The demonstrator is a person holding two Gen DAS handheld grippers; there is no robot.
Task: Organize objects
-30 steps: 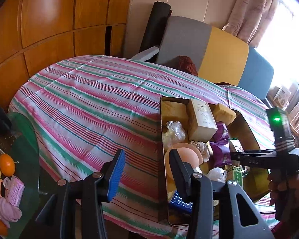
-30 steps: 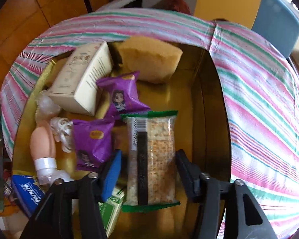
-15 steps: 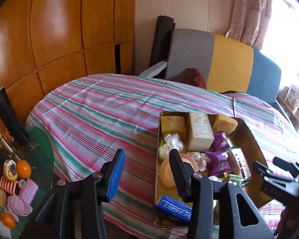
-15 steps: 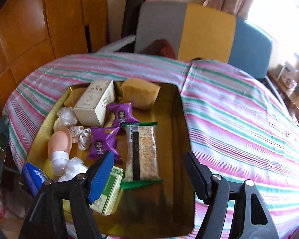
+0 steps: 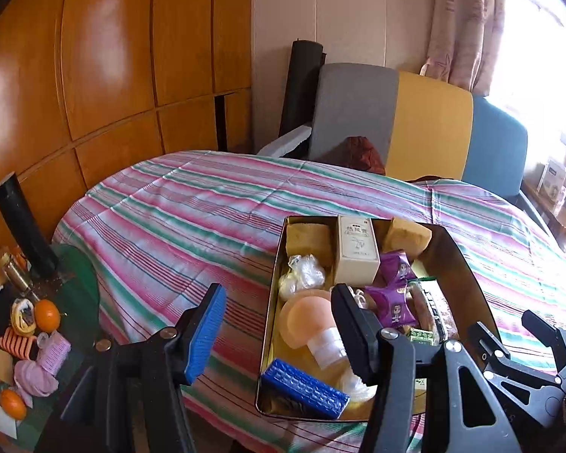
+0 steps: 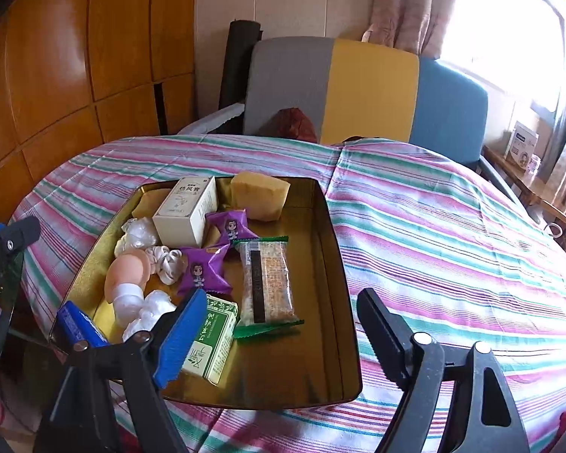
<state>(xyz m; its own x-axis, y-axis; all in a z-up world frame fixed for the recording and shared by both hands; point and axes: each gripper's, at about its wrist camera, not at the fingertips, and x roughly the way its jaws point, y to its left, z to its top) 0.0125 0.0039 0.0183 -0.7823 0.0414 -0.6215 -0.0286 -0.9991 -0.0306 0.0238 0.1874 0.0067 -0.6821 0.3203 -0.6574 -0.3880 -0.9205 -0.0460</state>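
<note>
A gold metal tray (image 6: 332,249) (image 5: 468,264) lies on the striped table. In it are a cracker packet (image 6: 269,281), two purple snack packets (image 6: 202,270), a cream box (image 6: 186,211), yellow sponges (image 6: 260,194), a peach bottle (image 6: 128,273), a blue item (image 6: 79,324) and a green box (image 6: 211,343). My right gripper (image 6: 275,334) is open and empty above the tray's near edge. My left gripper (image 5: 279,326) is open and empty over the tray's left edge. The right gripper also shows in the left wrist view (image 5: 509,332).
The striped cloth (image 5: 177,219) covers the round table. A grey, yellow and blue sofa (image 6: 358,90) stands behind it. A low green glass table (image 5: 37,324) at the left holds oranges, a black cylinder and small items. Wood panelling lines the left wall.
My right gripper has let go of the cracker packet, opened and pulled back and up from the tray. My left gripper has also drawn back and up.
</note>
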